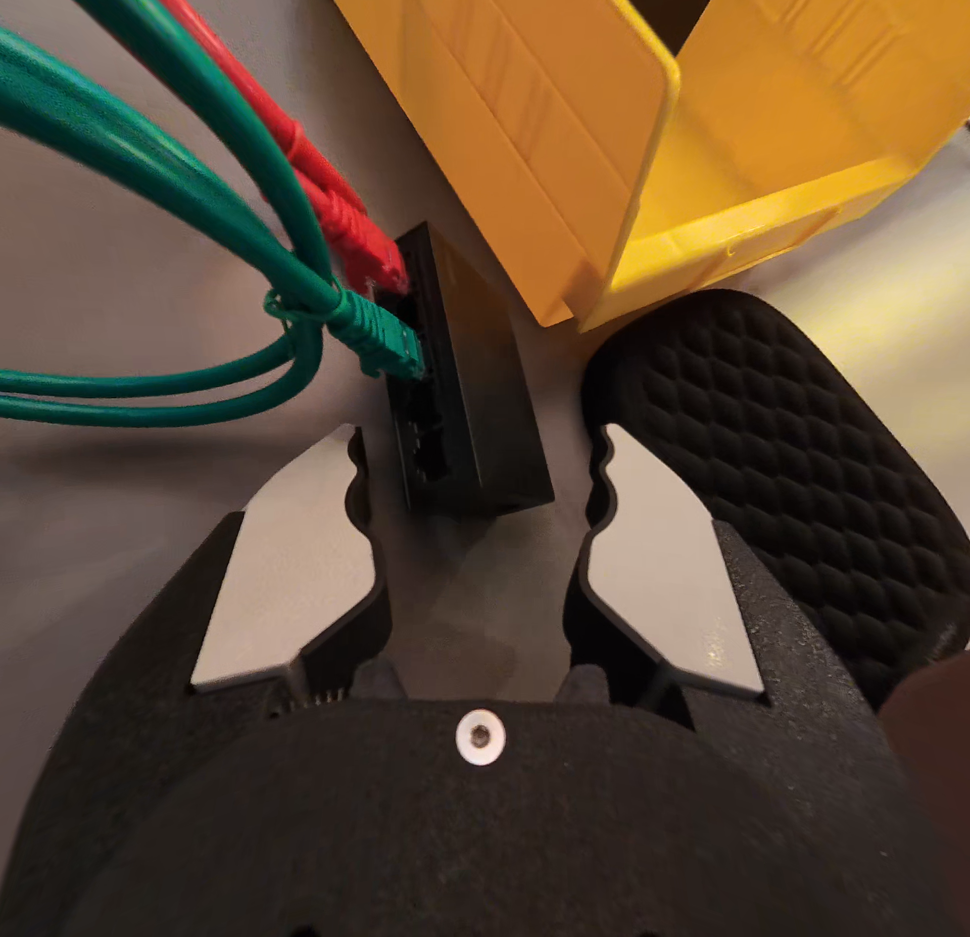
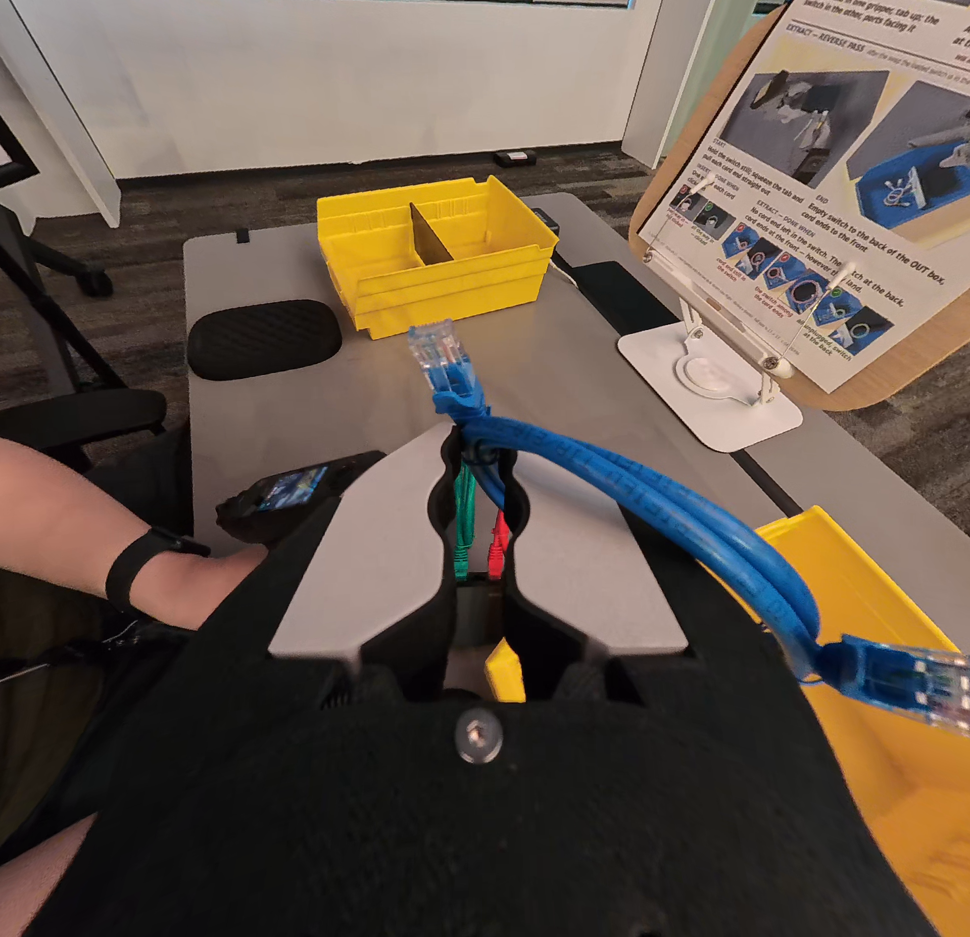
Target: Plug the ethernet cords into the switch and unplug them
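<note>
A black switch (image 1: 493,386) lies on the grey table (image 1: 105,281), ports facing left. A green cord (image 1: 386,334) and a red cord (image 1: 367,239) are plugged into it. My left gripper (image 1: 477,434) is open, its fingertips on either side of the switch's near end without touching it. My right gripper (image 2: 480,439) is shut on a looped blue cord (image 2: 630,476). One clear plug (image 2: 433,352) sticks out past the fingertips and the other plug (image 2: 913,681) hangs at the right. Through the gap between the right fingers I see the green plug (image 2: 462,560), the red plug (image 2: 496,555) and the switch (image 2: 472,597) below.
A yellow divided bin (image 2: 435,281) stands at the table's far side, a black padded rest (image 2: 262,337) to its left. Another yellow bin (image 2: 866,728) sits near right. An instruction sheet on a white stand (image 2: 708,386) is at the right. A person's forearm (image 2: 78,544) is at the left. My right fingertips sit around 25 cm from my left ones.
</note>
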The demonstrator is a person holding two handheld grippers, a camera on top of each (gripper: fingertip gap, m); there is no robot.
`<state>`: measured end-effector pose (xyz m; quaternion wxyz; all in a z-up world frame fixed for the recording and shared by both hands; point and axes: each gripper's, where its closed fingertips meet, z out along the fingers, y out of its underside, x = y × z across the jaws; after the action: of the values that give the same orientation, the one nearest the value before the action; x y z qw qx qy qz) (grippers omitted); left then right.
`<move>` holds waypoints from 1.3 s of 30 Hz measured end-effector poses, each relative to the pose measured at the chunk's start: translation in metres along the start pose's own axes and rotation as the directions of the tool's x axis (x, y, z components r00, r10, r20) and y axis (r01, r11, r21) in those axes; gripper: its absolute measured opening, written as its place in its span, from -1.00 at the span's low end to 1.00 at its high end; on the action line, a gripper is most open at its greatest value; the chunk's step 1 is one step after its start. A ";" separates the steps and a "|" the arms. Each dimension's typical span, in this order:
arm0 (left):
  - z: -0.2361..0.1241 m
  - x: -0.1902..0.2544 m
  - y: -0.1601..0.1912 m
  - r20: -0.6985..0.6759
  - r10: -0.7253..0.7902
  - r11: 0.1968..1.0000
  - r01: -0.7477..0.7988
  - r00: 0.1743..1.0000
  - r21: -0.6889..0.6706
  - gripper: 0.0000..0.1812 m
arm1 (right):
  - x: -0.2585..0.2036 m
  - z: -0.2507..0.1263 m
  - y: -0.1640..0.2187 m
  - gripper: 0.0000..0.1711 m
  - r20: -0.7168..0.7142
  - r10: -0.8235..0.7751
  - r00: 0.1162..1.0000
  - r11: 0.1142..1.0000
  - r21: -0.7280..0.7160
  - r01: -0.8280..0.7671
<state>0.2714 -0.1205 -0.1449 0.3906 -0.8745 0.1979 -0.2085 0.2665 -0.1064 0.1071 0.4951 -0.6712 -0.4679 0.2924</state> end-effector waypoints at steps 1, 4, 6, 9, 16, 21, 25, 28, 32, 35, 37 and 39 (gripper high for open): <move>0.001 0.000 0.000 0.010 0.002 1.000 -0.002 1.000 -0.004 -0.08 | -0.001 -0.002 0.000 -0.84 0.004 -0.003 1.000 1.000 0.005 0.003; 0.003 -0.002 -0.003 0.014 -0.009 1.000 0.009 1.000 0.004 -0.25 | -0.002 -0.006 0.000 -0.83 0.008 -0.009 1.000 1.000 0.015 0.008; 0.003 -0.001 -0.004 -0.017 -0.016 1.000 0.016 1.000 0.005 -0.53 | -0.003 -0.010 0.001 -0.84 0.005 -0.010 1.000 1.000 0.017 0.010; 0.002 -0.002 -0.004 -0.076 -0.013 1.000 0.012 0.997 -0.012 -0.56 | -0.003 -0.014 0.003 -0.83 0.006 -0.013 1.000 1.000 0.019 0.013; -0.020 -0.069 -0.007 -0.062 0.133 0.990 -0.136 0.989 -0.046 -0.57 | 0.005 -0.022 0.005 -0.83 -0.009 0.008 1.000 0.999 0.048 -0.008; -0.050 -0.141 -0.004 0.096 0.293 0.952 -0.282 0.951 -0.121 -0.58 | 0.010 -0.022 0.006 -0.84 -0.017 0.025 1.000 0.998 0.054 -0.024; -0.065 -0.175 0.000 0.216 0.476 0.876 -0.437 0.853 -0.207 -0.60 | 0.012 -0.015 0.008 -0.84 -0.027 0.030 0.999 0.999 0.027 -0.029; -0.068 -0.179 0.000 0.258 0.576 0.816 -0.528 0.775 -0.234 -0.59 | 0.012 -0.010 0.008 -0.84 -0.039 0.025 0.999 1.000 0.001 -0.025; -0.065 -0.178 -0.002 0.300 0.588 0.808 -0.559 0.751 -0.185 -0.54 | 0.011 -0.006 0.010 -0.84 -0.047 0.018 0.999 0.999 -0.026 -0.019; -0.061 -0.176 -0.006 0.300 0.522 0.850 -0.517 0.799 -0.102 -0.52 | 0.012 -0.007 0.011 -0.84 -0.056 0.019 0.998 0.999 -0.030 -0.021; -0.058 -0.175 -0.009 0.262 0.448 0.891 -0.452 0.855 -0.046 -0.54 | 0.012 -0.008 0.011 -0.83 -0.054 0.019 0.998 0.999 -0.029 -0.020; -0.057 -0.175 -0.010 0.239 0.429 0.900 -0.436 0.871 -0.026 -0.52 | 0.012 -0.008 0.012 -0.83 -0.055 0.022 0.998 0.999 -0.031 -0.023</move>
<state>0.0973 -0.0592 -0.1397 0.4607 -0.8209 0.3371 -0.0121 0.2820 -0.0992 0.0998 0.4936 -0.6919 -0.4512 0.2721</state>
